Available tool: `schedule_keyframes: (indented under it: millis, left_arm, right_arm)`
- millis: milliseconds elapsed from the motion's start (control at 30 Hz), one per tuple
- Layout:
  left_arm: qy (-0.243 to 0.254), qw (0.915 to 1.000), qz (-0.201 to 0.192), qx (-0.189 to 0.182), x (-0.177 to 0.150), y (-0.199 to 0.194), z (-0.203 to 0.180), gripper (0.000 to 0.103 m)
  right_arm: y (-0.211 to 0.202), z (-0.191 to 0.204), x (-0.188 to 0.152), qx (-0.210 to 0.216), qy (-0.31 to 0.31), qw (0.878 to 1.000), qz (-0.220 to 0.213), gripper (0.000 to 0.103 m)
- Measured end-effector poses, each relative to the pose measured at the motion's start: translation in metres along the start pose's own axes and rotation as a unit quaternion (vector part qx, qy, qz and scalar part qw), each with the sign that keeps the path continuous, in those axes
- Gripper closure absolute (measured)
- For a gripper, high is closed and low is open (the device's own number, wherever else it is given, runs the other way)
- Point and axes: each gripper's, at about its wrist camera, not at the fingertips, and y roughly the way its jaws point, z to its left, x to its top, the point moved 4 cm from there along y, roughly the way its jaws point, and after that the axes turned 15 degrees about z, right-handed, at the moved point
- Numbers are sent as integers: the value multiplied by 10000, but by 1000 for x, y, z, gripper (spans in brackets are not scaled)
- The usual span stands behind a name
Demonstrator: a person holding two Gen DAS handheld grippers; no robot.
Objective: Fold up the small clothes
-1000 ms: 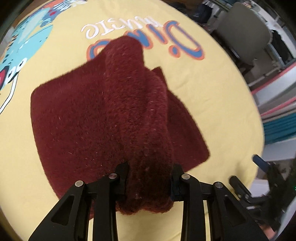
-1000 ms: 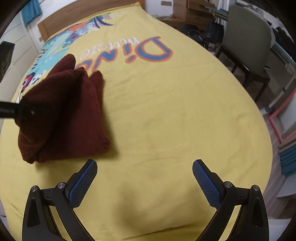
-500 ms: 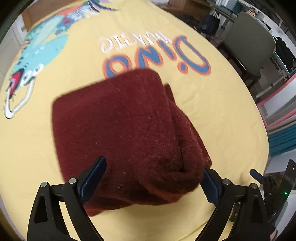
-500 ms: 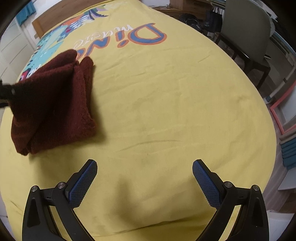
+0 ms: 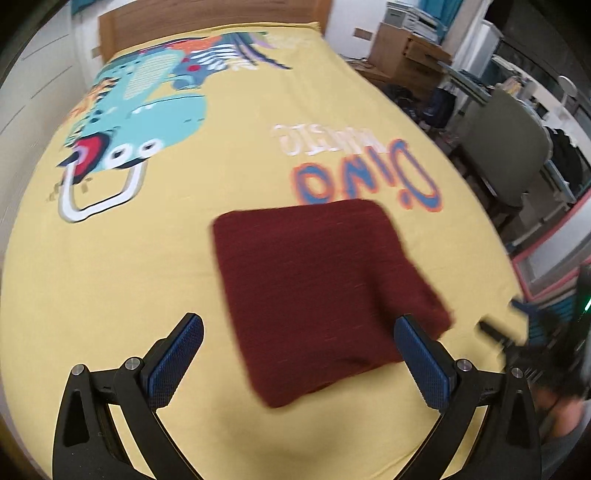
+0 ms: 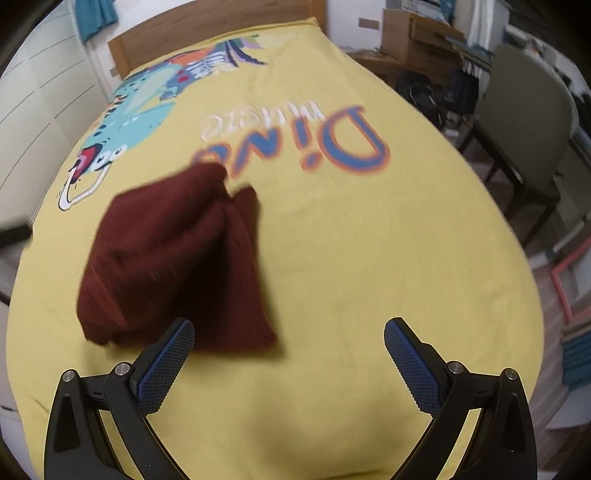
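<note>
A dark red knitted garment (image 5: 321, 291) lies folded into a rough square on the yellow bedspread (image 5: 110, 277). My left gripper (image 5: 297, 325) hangs above its near edge, jaws opening wide. The cloth shows between the blue pads (image 5: 177, 354), but they do not touch it. In the right wrist view the same garment (image 6: 177, 266) sits at the left, bunched and blurred. My right gripper (image 6: 288, 326) is open over bare bedspread (image 6: 369, 258), with the garment's near corner just past its left finger. The right gripper (image 5: 517, 332) also shows blurred at the left wrist view's right edge.
The bedspread carries a dinosaur print (image 5: 147, 110) and blue lettering (image 5: 369, 173). A wooden headboard (image 5: 207, 14) closes the far end. Beyond the bed's right edge stand a grey chair (image 6: 524, 110), cardboard boxes (image 6: 417, 33) and a pink frame (image 6: 569, 277).
The left gripper let go of the raised fold, opened wide and pulled up and back. The garment dropped into a flat folded square. The right gripper rose and the garment now sits nearer its fingers.
</note>
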Motion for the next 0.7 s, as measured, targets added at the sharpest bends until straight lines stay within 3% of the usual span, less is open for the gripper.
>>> schedule_keyframes:
  millis: [100,267,333,500,600,633,667,700]
  left_arm:
    - [-155,9998,88,23,-18,1,24,1]
    - [-320,9992,223,-17,-41,8,49,1]
    - [-361,9990,256,-80,-47,10,54,1]
    - [-408,9985,337,-97,-57,13,68,1]
    - [-413,9982,410,-109,-60,18,73,1]
    - [-434,9981,431,-114,-61,20,75,1]
    - [-450,9979,447,-122,-62,21,76,1]
    - [-464,9977,470,-140,-63,23,76,1]
  right_arm:
    - [-8,24,29,84,-151,9998,96,0]
    - [5,77,74,749,-497,9938,658,6]
    - [17,91,82,640,-575,9922,903,7]
    - [59,118,78,614,-749,9826,1587,9]
    - [74,117,67,432,-801,9804,1748,12]
    - [80,115,62,376,-793,9794,1819,25]
    - [83,112,60,334,-741,9790,1869,48]
    - [87,106,58,371,-629,9786,1922,55]
